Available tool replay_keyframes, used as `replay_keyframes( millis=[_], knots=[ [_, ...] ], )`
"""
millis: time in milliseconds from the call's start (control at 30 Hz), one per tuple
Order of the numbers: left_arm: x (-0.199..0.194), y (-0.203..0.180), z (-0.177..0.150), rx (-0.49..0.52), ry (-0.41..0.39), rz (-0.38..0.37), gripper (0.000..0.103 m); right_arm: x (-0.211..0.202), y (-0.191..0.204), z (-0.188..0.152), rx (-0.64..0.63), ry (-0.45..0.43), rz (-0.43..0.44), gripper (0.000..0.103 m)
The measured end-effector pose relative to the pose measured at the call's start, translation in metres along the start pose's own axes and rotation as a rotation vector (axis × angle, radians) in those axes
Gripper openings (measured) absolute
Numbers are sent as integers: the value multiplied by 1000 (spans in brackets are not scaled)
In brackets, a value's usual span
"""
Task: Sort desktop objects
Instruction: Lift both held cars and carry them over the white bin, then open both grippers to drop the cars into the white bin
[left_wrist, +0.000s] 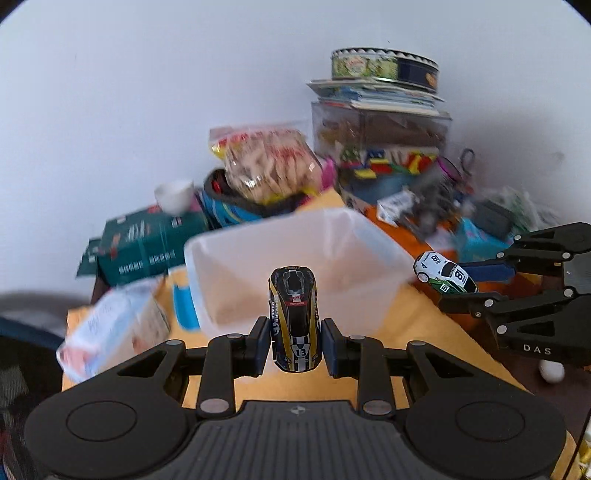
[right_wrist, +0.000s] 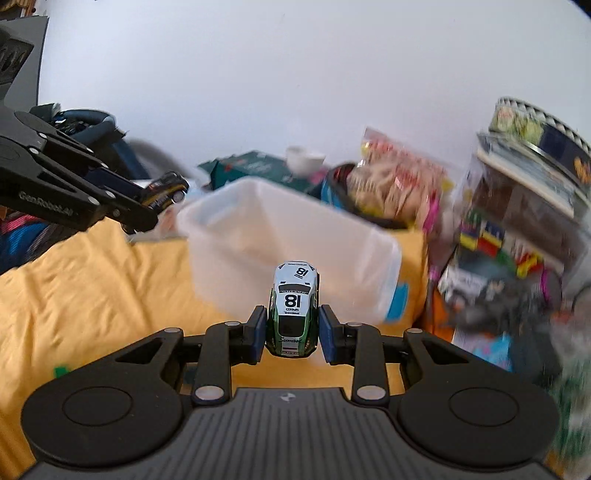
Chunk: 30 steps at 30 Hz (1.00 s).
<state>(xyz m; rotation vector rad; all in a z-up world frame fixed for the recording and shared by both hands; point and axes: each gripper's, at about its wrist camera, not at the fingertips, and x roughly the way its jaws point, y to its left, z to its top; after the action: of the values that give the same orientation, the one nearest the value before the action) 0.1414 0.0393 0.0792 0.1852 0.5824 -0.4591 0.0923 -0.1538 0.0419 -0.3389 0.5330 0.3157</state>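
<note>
Two toy cars held before the translucent plastic bin (left_wrist: 295, 254).
The left gripper (left_wrist: 295, 341) pinched a black-and-gold number 13 car (left_wrist: 294, 317); the right gripper (right_wrist: 292, 334) pinched a white-and-green number 18 car (right_wrist: 294, 310), both seemingly airborne.

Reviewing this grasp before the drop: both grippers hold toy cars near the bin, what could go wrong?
1. The black car is pinched only at its rear by the left gripper; it may pivot or slip.
2. The right gripper holds the white car beside the bin rim; releasing early could miss.
</note>
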Motion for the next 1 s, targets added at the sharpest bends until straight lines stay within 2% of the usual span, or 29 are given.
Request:
replay_keyframes(
  millis=[200,300,367,433,467,533,633,667,733,767,800,867,933,1000],
  knots=[
    [60,24,33,-25,10,20,33,49,-16,38,40,-9,-25,33],
    [96,31,34,-23,48,32,33,79,-24,42,79,28,-44,33],
    [119,36,29,-36,96,33,32,106,-29,40,99,82,-50,34],
    [129,43,24,-71,140,-2,33,127,-32,34,111,145,-43,35],
    [127,45,23,-89,134,-13,34,131,-33,31,119,163,-41,40],
    [116,48,21,-100,110,-8,49,125,-35,26,133,146,-42,46],
    [87,52,20,-134,56,-25,51,108,-34,23,146,114,-36,47],
    [75,52,18,-139,36,-29,53,100,-35,23,154,95,-27,50],
    [48,47,7,-124,-5,-8,67,78,-34,19,172,53,-6,58],
    [36,43,0,-110,-22,9,77,69,-33,18,178,36,7,62],
    [26,38,-9,-97,-30,32,79,56,-30,12,185,22,26,63],
    [13,28,-31,-89,10,65,79,48,-28,4,202,31,62,75],
    [10,20,-53,-107,73,73,79,38,-20,-12,245,71,103,80],
    [9,12,-80,-137,147,48,79,31,-10,-30,282,102,126,81]
  ],
)
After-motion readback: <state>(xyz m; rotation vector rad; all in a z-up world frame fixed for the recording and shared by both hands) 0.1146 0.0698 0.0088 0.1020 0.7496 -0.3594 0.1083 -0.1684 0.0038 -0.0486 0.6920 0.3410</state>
